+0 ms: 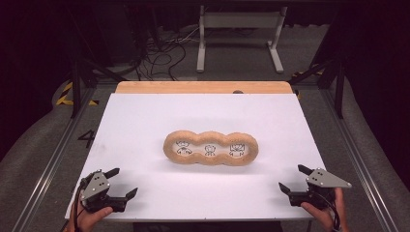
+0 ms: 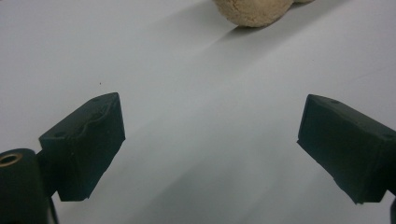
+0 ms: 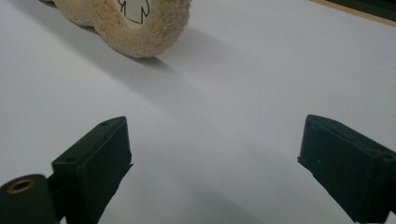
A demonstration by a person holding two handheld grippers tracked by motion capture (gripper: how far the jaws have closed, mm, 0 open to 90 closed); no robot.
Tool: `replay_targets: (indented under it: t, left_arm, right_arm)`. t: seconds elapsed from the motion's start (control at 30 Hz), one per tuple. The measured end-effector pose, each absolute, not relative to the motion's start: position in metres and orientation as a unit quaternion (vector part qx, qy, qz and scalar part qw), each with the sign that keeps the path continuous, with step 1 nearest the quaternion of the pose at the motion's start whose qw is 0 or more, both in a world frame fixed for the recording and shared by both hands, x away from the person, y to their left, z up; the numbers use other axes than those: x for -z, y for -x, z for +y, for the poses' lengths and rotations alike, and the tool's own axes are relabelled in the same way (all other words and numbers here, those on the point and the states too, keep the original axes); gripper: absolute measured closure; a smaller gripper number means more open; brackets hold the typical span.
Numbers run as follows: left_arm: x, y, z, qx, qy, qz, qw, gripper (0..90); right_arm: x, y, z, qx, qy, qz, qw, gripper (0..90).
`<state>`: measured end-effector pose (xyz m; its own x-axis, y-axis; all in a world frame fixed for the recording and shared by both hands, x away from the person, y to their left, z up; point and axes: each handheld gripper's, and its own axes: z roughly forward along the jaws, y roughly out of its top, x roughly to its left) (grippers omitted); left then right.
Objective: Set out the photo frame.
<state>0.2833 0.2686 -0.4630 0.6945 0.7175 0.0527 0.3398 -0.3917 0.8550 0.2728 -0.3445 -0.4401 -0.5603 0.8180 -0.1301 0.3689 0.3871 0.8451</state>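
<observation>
- Lying flat at the middle of the white table [image 1: 145,125]: a tan fleecy three-ring frame [image 1: 211,163], its long side running left to right, small black-and-white drawings showing inside each ring.
- Hovering at the near left corner, well apart from the frame: left tool [image 1: 124,182], jaws spread wide, gripping nothing.
- Hovering at the near right corner, likewise well apart: right tool [image 1: 294,178], jaws spread wide and gripping nothing, a hand [image 1: 321,212] holding it from below.
</observation>
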Motion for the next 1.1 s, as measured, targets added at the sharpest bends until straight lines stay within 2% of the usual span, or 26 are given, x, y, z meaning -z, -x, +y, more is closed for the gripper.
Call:
replay_targets:
  t: [0.33, 1.03, 1.1]
  left_arm:
    - [0.465, -0.287, 0.263, -0.211, -0.814, 0.319, 0.436, 7.2]
    - [0.467, -0.282, 0.265, -0.219, -0.818, 0.328, 0.419, 7.0]
    - [0.466, -0.281, 0.264, -0.240, -0.816, 0.329, 0.410, 7.4]
  right_arm:
    - [0.439, -0.271, -0.347, -0.398, -0.386, 0.781, 0.288, 8.4]
    - [0.441, -0.281, -0.343, -0.398, -0.385, 0.784, 0.281, 7.9]
    - [0.442, -0.282, -0.343, -0.403, -0.382, 0.786, 0.273, 6.4]
